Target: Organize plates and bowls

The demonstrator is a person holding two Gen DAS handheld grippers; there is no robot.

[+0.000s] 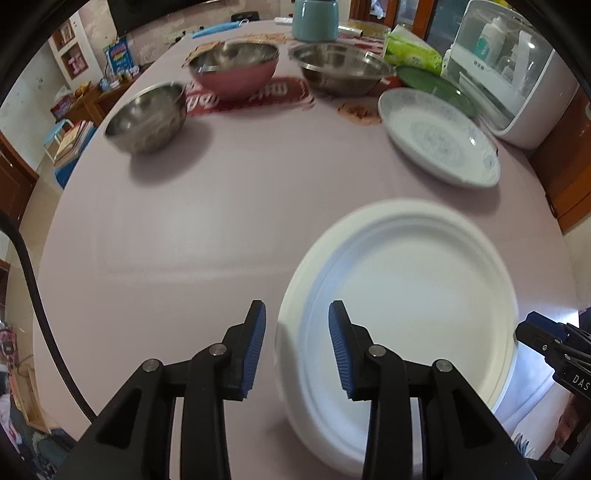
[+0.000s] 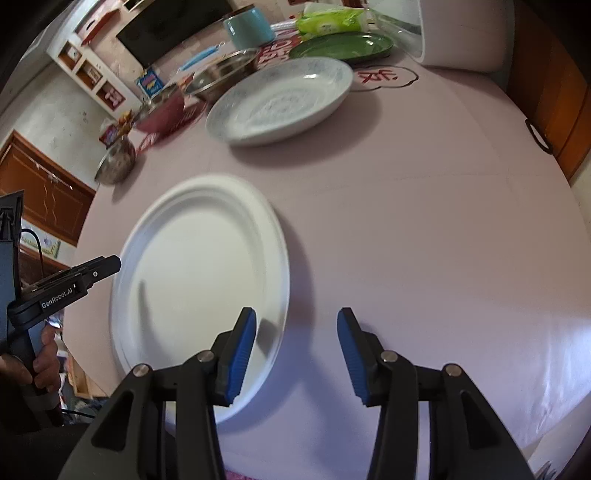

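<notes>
A white paper plate (image 1: 406, 295) lies on the pink table near its front edge; it also shows in the right wrist view (image 2: 199, 280). My left gripper (image 1: 297, 332) is open and empty over the plate's left rim. My right gripper (image 2: 295, 339) is open and empty over the plate's right rim. A patterned white plate (image 1: 436, 136) (image 2: 280, 99) lies further back, with a green plate (image 1: 436, 86) (image 2: 343, 46) behind it. A small steel bowl (image 1: 147, 118) (image 2: 116, 162), a pink bowl (image 1: 234, 70) (image 2: 162, 107) and a wide steel bowl (image 1: 340, 70) (image 2: 225, 72) stand at the back.
A teal container (image 1: 316, 18), a green wipes pack (image 1: 413, 51) and a white appliance (image 1: 517, 74) stand at the far side of the table. The pink table (image 1: 221, 221) drops off at its round edge. Wooden cabinets (image 2: 554, 96) stand to the right.
</notes>
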